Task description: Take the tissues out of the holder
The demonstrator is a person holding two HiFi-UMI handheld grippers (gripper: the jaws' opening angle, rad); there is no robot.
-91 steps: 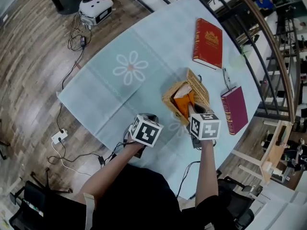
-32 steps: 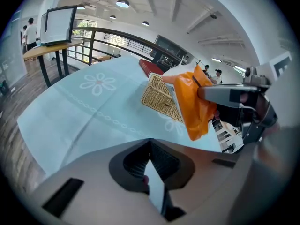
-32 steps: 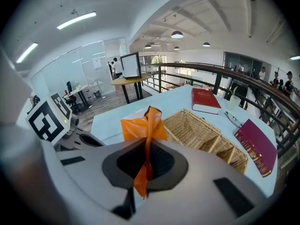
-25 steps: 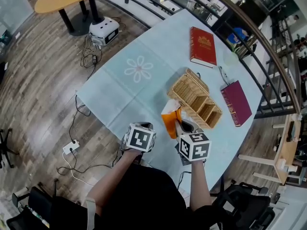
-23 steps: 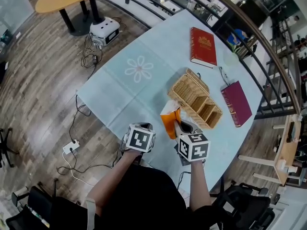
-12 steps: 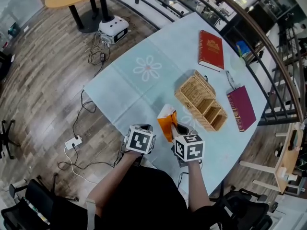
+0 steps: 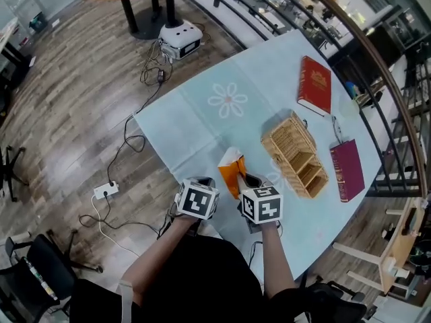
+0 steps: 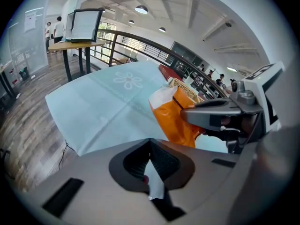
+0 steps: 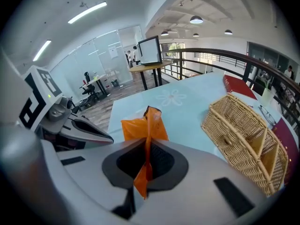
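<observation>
Our right hand-held gripper (image 9: 146,159) is squeezed tight on the orange plastic tissue pack (image 9: 139,128), which sticks up past its tips. The woven wicker holder (image 9: 243,135) sits to its right. Our left hand-held gripper (image 8: 151,170) pinches a small pale scrap (image 8: 154,187).

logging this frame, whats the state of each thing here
tissue pack, out of the basket, held in the air
right gripper, shut on tissue pack
left gripper, shut on white scrap
basket, upright on the table
red book, closed, flat
maroon book, closed, flat
</observation>
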